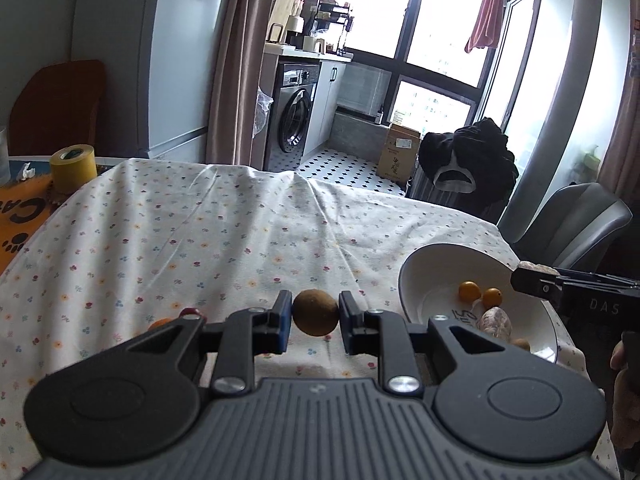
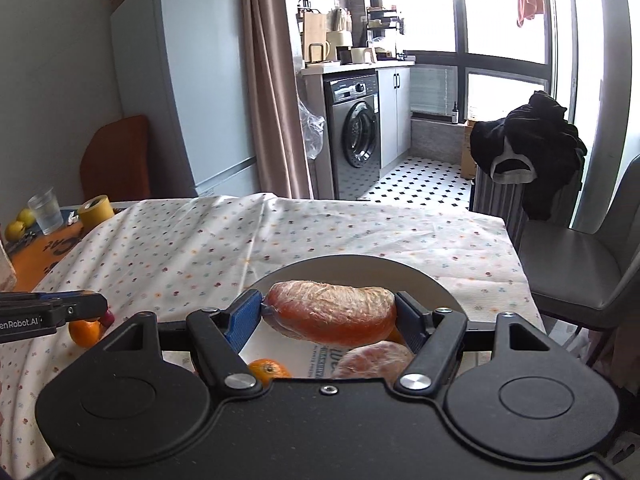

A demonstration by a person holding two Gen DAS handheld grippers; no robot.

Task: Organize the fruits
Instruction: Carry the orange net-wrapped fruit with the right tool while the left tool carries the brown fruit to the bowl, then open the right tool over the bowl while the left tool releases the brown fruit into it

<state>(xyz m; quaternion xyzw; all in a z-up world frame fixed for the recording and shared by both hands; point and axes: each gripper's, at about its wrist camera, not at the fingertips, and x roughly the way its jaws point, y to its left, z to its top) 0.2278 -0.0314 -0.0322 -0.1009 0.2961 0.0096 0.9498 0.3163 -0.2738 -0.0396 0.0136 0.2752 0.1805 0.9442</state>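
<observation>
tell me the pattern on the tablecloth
White with small scattered flowers, mixed colours, on the tablecloth; the left wrist view shows it best.

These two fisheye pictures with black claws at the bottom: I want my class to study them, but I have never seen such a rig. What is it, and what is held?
No robot: a person holds a two-fingered gripper in each hand, with a camera on each looking along its fingers.

Left view: the left gripper pinches a brown kiwi above the flowered tablecloth.

Right view: the right gripper holds a plastic-wrapped orange fruit piece over the white bowl, which already holds small fruits.
</observation>
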